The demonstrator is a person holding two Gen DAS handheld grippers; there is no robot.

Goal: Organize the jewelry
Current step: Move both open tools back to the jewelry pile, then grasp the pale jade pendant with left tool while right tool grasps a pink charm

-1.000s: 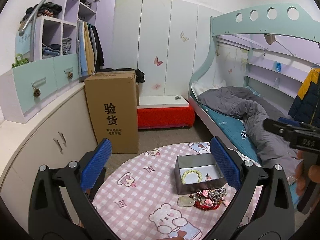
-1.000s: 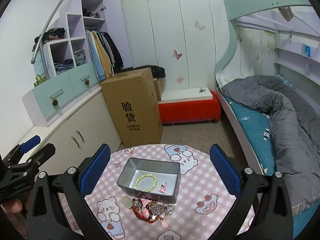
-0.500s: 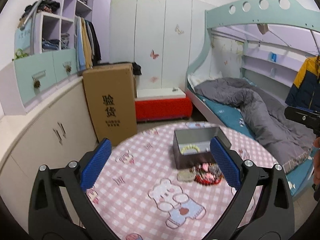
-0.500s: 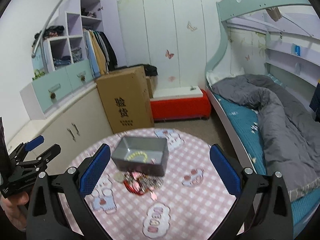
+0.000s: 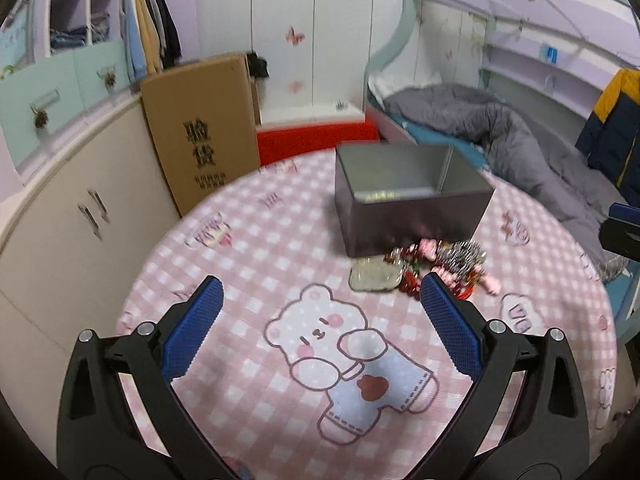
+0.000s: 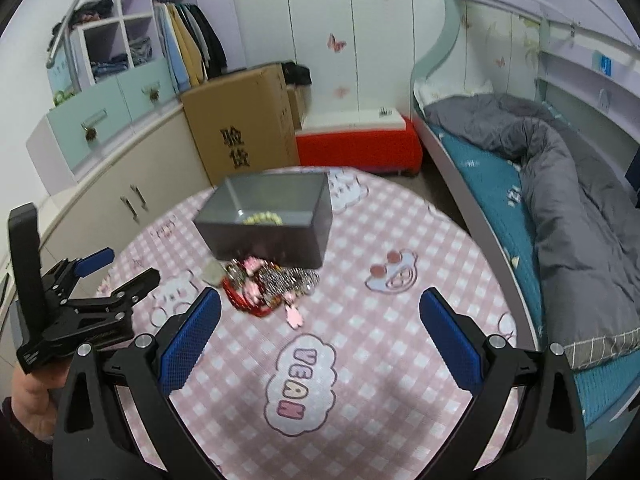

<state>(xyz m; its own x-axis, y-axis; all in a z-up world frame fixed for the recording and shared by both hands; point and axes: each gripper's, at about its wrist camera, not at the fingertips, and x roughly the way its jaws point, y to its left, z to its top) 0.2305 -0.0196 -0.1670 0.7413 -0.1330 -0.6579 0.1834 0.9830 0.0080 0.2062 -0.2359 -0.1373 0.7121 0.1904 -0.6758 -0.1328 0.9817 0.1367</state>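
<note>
Tangled heap of red, silver and pink jewelry (image 6: 269, 286) lay on the pink checked tablecloth (image 6: 360, 360), against the open grey metal box (image 6: 272, 220) holding a pale bead bracelet (image 6: 262, 219). Left gripper (image 5: 320, 316) and right gripper (image 6: 320, 320) hung spread wide, empty.

Both views are smeared by motion blur. The single pieces in the jewelry pile (image 5: 436, 264) cannot be told apart, and its far edge is hidden by the near wall of the grey box (image 5: 408, 216). Inside the box only a sliver of a beaded bracelet (image 6: 262, 219) is seen in the right wrist view; the rest of the floor is masked. The right hand-held gripper (image 5: 622, 232) is cut off at the edge of the left wrist view, so its jaws cannot be judged there. The near rim of the desk (image 6: 360, 380) is covered by gripper frames.
</note>
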